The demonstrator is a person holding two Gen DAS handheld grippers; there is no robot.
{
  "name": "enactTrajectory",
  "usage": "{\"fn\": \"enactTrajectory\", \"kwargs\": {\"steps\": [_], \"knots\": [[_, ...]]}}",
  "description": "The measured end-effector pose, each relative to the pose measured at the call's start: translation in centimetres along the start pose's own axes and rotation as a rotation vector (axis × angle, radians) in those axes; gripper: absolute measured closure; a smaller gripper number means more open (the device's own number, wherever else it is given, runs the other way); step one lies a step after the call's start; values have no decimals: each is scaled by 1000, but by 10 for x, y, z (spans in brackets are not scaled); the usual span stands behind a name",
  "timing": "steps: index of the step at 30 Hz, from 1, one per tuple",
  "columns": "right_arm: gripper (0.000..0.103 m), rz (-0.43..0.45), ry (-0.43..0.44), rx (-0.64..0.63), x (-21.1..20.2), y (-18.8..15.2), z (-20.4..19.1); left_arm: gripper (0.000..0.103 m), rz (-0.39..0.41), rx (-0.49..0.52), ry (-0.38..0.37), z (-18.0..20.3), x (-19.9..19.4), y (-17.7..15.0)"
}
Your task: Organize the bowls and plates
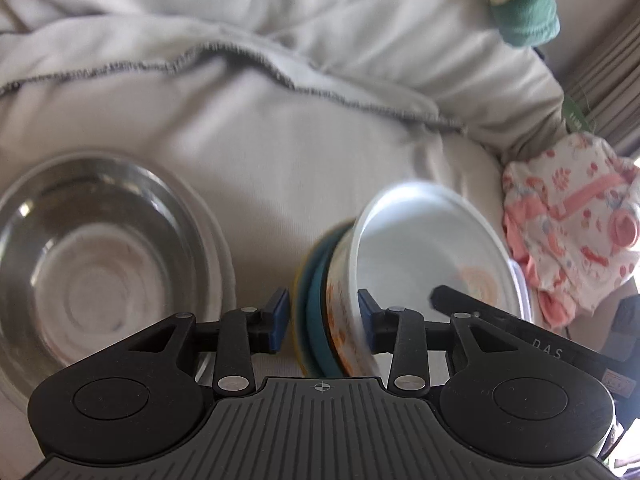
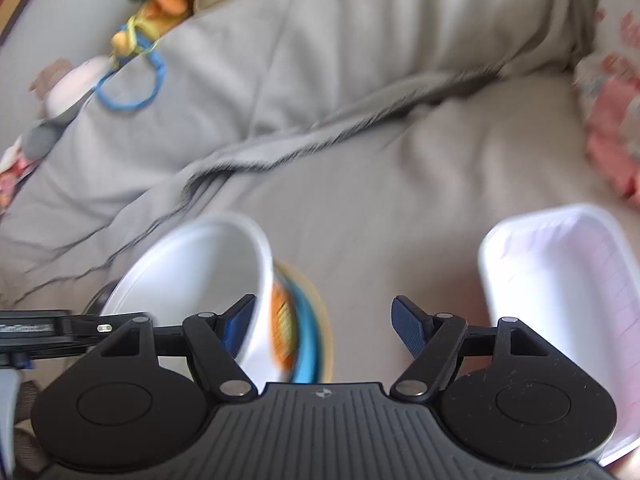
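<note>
Through the left wrist camera we have the left gripper (image 1: 323,320) closed around a nested stack of dishes tipped on edge; its blue pads (image 1: 279,319) bear on the outer faces, one against the yellow back, the other inside the white plastic bowl with an orange printed pattern (image 1: 424,248); behind that bowl sit a teal plate (image 1: 318,320) and a yellow plate (image 1: 298,312), all blurred, so we judge the stack is in the air; gripping across the whole thickness looks like the way to keep three pieces together as one load. To the left lies a round stainless-steel bowl (image 1: 100,256), upright on the pale grey quilted blanket (image 1: 280,132), apparently resting in a white dish whose rim shows round it; a likely place for the stack, we'd guess. A pink-and-white patterned cloth (image 1: 568,224) sits crumpled at the right.

Over to the right wrist camera; the right gripper (image 2: 324,324) stands wide and holds nothing; its left pad (image 2: 236,326) sits close by the white bowl's wall (image 2: 192,276), though we cannot tell whether it touches; it reads as steadying or freshly let go. The stack's teal and yellow edges fall between the open fingers. A white rectangular plastic tub (image 2: 560,280) rests on the blanket at right, well apart from the stack; soft toys with a blue ring (image 2: 132,76) lie far back.
</note>
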State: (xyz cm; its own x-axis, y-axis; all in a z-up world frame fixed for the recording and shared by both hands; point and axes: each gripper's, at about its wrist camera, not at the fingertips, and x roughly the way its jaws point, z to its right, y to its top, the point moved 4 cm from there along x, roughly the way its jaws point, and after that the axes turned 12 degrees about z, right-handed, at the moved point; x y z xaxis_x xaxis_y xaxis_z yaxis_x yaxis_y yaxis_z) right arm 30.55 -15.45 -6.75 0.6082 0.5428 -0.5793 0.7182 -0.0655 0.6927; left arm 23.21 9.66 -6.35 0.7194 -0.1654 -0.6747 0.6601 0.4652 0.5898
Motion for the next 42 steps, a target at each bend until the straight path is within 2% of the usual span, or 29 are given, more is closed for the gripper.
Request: {"fn": "enactTrajectory", "kwargs": {"steps": [5,9,12,19,24,32,37,42], "knots": [[29,-133,79,77,16,-20,-2,59,-30,28,12,5,11,-8],[37,-188,124,79,20,-34,-12,59,-49,17,11,5,18,-14],[37,-174,103,30,19,-40,-19,59,-47,-13,8,3,20,-17],[37,-155,111,8,14,-43,-23,61,-77,8,32,5,17,-20],[36,-169,116,25,9,-51,-26,61,-109,-38,30,-4,1,-29],[36,-216,156,8,-11,-84,-39,62,-148,-29,57,-13,-29,-57],[36,-195,148,9,-15,-84,-36,62,-128,5,53,-9,-31,-57],[36,-116,102,-22,-25,-73,-35,62,-129,7,63,-8,-29,-57]]}}
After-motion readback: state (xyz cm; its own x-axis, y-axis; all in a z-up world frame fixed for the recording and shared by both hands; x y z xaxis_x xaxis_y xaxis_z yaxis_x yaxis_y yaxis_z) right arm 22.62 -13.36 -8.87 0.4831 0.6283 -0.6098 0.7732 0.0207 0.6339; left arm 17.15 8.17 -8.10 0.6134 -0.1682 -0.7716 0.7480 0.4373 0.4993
